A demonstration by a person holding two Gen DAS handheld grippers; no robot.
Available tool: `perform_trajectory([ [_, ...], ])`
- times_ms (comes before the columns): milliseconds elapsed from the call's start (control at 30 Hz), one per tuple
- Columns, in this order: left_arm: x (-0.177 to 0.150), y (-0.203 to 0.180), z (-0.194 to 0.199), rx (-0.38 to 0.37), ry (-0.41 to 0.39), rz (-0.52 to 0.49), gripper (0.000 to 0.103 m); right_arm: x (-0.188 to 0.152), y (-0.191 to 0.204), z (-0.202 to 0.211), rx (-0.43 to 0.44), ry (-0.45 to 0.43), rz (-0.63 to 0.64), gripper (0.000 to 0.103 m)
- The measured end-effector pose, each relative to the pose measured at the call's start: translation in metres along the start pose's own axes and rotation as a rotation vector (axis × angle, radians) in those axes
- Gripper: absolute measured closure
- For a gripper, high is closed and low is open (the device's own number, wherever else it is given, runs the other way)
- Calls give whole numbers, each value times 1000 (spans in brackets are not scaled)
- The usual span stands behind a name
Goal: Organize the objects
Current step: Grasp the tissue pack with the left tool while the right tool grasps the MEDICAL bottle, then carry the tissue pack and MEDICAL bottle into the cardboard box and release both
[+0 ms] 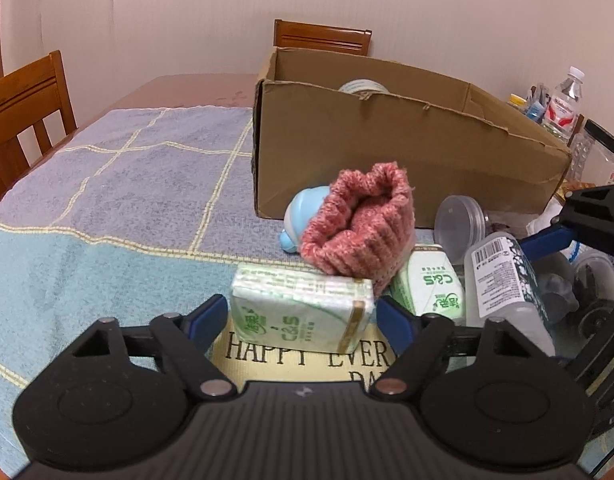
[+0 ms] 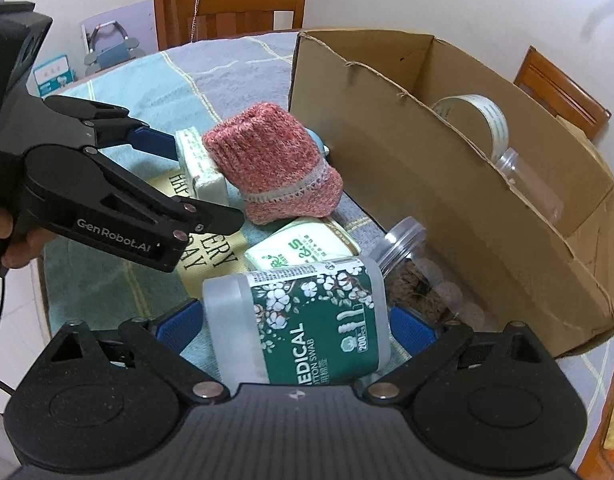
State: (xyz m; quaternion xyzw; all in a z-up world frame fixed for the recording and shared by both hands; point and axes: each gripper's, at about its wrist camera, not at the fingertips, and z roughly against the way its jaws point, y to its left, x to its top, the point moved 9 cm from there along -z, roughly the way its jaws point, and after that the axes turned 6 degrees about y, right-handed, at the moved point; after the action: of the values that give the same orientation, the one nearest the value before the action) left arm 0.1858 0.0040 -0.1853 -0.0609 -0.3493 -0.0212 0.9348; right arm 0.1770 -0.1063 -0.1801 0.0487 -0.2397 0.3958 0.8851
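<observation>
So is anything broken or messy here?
Yes. The box has a torn, ragged front rim. A swab tub and a clear jar lie tipped over beside it, and the pink sock is slumped on a tissue pack.

Beside my corrugated cardboard box (image 2: 447, 168) lie a rough pink knitted sock (image 2: 267, 164), glossy film-wrapped tissue packs (image 1: 307, 312), and a frosted plastic swab tub (image 2: 307, 320); terry cloth (image 1: 107, 200) covers the surface.
</observation>
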Motion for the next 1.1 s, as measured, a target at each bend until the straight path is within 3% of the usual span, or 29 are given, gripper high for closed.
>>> perform_trajectory([
  [100,1,1,-1,-9,16,2,37,1,0,0,7,1,1,9],
  [333,6,4,0,-19,71,1,38,3,-3,1,24,24,-41,10],
  [700,28,6,23,-45,168,-84,38,13,-18,13,83,82,-190,12],
  [933,55,-3,51,-65,183,-167,38,22,-30,44,88,73,-235,13],
  [1100,85,-16,66,-92,147,-219,38,34,-46,74,76,36,-272,12],
])
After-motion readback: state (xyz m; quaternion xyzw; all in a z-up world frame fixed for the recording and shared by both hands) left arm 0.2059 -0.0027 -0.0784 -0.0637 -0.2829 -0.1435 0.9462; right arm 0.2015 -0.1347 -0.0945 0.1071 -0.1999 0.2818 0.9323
